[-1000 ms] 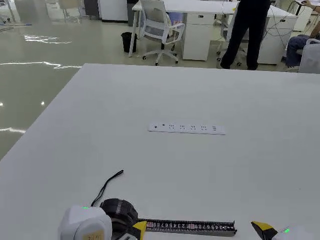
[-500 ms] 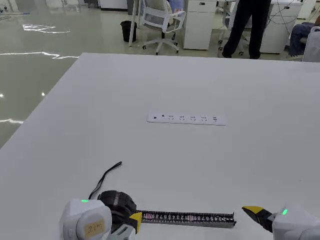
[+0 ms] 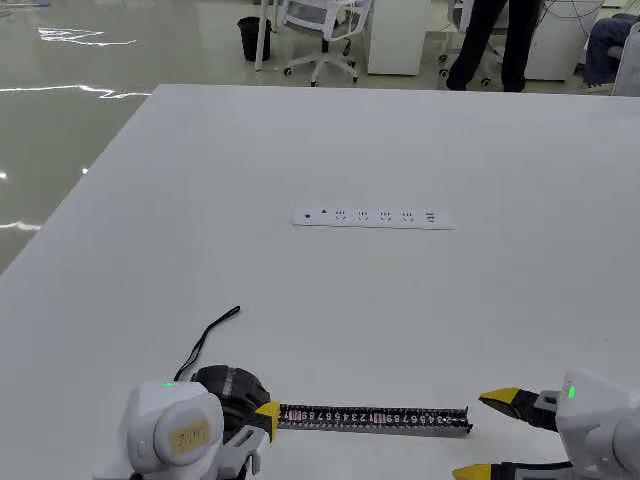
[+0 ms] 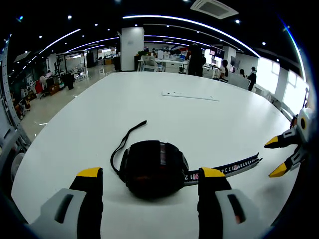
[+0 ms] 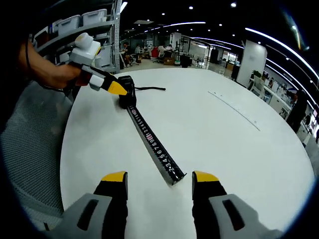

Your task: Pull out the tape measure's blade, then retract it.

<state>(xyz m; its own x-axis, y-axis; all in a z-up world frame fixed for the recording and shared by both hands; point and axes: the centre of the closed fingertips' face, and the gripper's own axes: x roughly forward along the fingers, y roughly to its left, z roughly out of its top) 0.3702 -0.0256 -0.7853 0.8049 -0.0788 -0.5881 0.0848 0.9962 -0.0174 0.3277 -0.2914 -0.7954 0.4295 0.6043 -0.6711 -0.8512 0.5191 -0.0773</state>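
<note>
White table (image 3: 400, 130) bears black tape measure (image 3: 233, 390), blade (image 3: 375, 418) extended.

Tally: one round black tape measure (image 3: 232, 393) with one black wrist cord (image 3: 213, 331); one flat white power strip (image 3: 372, 217); two yellow-tipped grippers, left gripper (image 4: 151, 174) and right gripper (image 5: 159, 177); one white tabletop (image 3: 200, 190).

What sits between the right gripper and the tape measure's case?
The pulled-out blade lies on the table from the case toward the right gripper; head view and right gripper view both show it.
</note>
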